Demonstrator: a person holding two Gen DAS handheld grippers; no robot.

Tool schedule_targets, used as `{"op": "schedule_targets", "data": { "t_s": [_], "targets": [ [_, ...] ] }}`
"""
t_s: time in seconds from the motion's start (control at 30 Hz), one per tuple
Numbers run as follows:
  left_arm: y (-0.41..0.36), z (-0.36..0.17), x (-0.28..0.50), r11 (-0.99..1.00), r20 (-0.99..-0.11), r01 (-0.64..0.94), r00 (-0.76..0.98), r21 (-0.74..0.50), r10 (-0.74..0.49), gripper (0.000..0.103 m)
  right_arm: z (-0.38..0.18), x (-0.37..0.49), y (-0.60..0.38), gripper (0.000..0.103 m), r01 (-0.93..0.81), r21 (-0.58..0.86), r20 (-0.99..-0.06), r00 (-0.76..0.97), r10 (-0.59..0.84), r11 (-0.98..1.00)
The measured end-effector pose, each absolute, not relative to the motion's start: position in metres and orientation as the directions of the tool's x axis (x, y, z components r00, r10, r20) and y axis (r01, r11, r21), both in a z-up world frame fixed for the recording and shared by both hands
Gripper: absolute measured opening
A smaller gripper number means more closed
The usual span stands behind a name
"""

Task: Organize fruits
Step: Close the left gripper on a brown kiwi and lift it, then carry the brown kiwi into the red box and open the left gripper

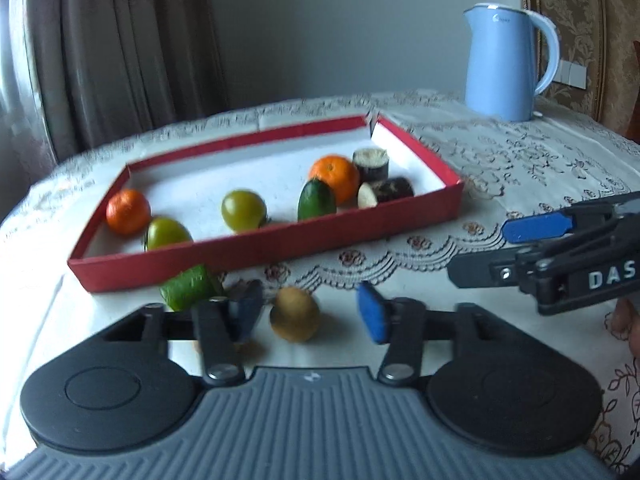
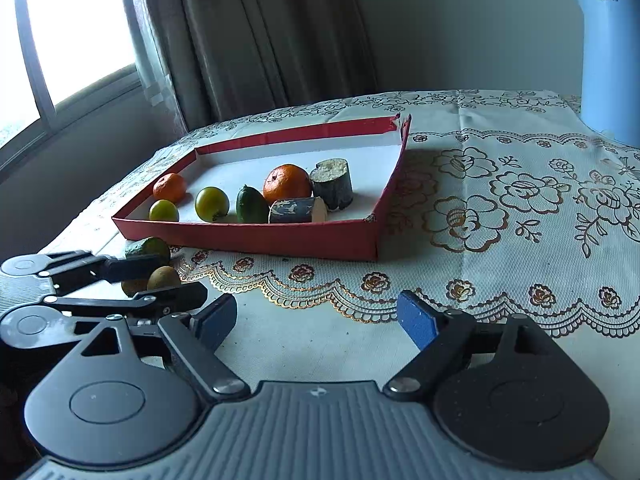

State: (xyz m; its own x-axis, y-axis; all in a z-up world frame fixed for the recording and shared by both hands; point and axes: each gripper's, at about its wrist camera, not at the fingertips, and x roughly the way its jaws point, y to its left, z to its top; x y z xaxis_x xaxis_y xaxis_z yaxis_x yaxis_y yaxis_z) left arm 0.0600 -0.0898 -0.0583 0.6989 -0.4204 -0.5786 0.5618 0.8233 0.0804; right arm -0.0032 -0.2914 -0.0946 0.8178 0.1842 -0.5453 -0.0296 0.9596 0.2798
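Note:
A brown kiwi [image 1: 295, 314] [image 2: 163, 278] lies on the tablecloth between the fingers of my left gripper [image 1: 308, 316], whose pads stand a little off it on both sides. A second brown fruit [image 2: 134, 286] is half hidden under the left finger. A green cucumber piece [image 1: 192, 292] [image 2: 148, 250] lies just beyond, against the red tray [image 1: 280, 248] [image 2: 260, 238]. In the tray are two oranges [image 1: 335, 178], two green round fruits [image 1: 243, 210], a cucumber piece [image 1: 316, 200] and two dark cane pieces [image 1: 371, 165]. My right gripper [image 2: 316, 324] [image 1: 492, 252] is open and empty, to the right of the left one.
A blue kettle [image 1: 504, 64] [image 2: 608, 64] stands at the back right of the table. A lace floral tablecloth [image 2: 500, 220] covers the table. Curtains and a window are behind the left edge. Bare cloth lies to the right of the tray.

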Motion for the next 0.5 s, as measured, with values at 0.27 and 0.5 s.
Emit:
{"op": "schedule_targets", "data": {
  "t_s": [0.27,0.5],
  "targets": [
    [-0.0893,-0.0601,0.0602,0.827,-0.585,0.557,0.697,0.077,-0.415,0.032,-0.0948,-0.0032,-0.2914,0.088,-0.029,0.281,-0.545,0.818,0.184,0.959],
    [-0.0856,-0.0572,0.0596,0.855,-0.575,0.510,0.729,0.093,-0.372,0.025,-0.0946,-0.0031,-0.2911,0.090,-0.034,0.287,-0.542,0.818,0.192,0.957]
  ]
}}
